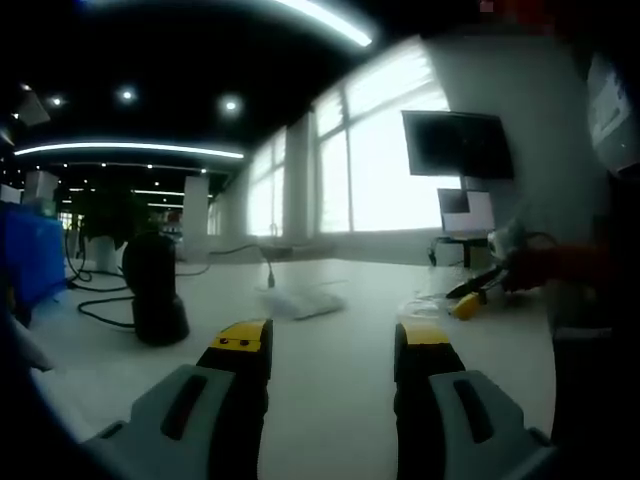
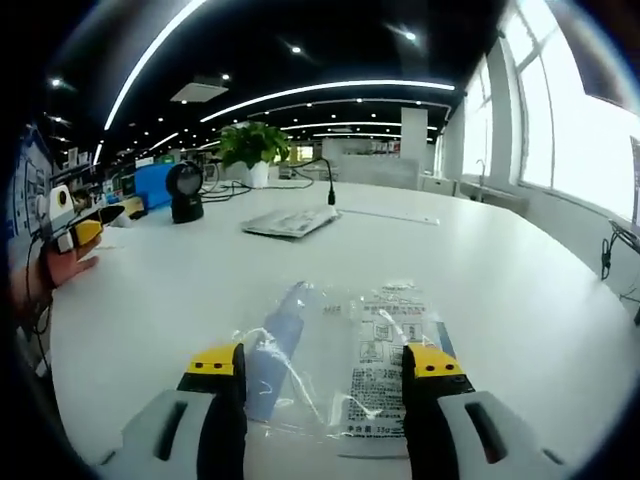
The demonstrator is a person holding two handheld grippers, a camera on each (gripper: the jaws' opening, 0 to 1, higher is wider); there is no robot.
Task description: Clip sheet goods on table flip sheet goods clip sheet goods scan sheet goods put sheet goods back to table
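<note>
The pack (image 2: 345, 355), a flat clear bag with a printed label and a blue item inside, lies on the table (image 2: 520, 290) right under the right gripper (image 2: 325, 365). Its near edge sits between that gripper's 2 jaws, which stand apart with nothing clamped. Its long axis runs away from the jaws, toward the scanner (image 2: 185, 192) at the far side, so a short push forward and down would likely bring the jaws over its edge. The right gripper is plainly the nearer one.

The left gripper (image 1: 335, 345) also stands open and empty over bare table, beside the scanner (image 1: 153, 290).

The right gripper view shows the pack's label side up, and a second flat packet (image 2: 290, 221) lying between the pack and the scanner. The left gripper view instead shows that packet (image 1: 305, 300) just past the scanner, and a monitor (image 1: 458, 145) far beyond it.
</note>
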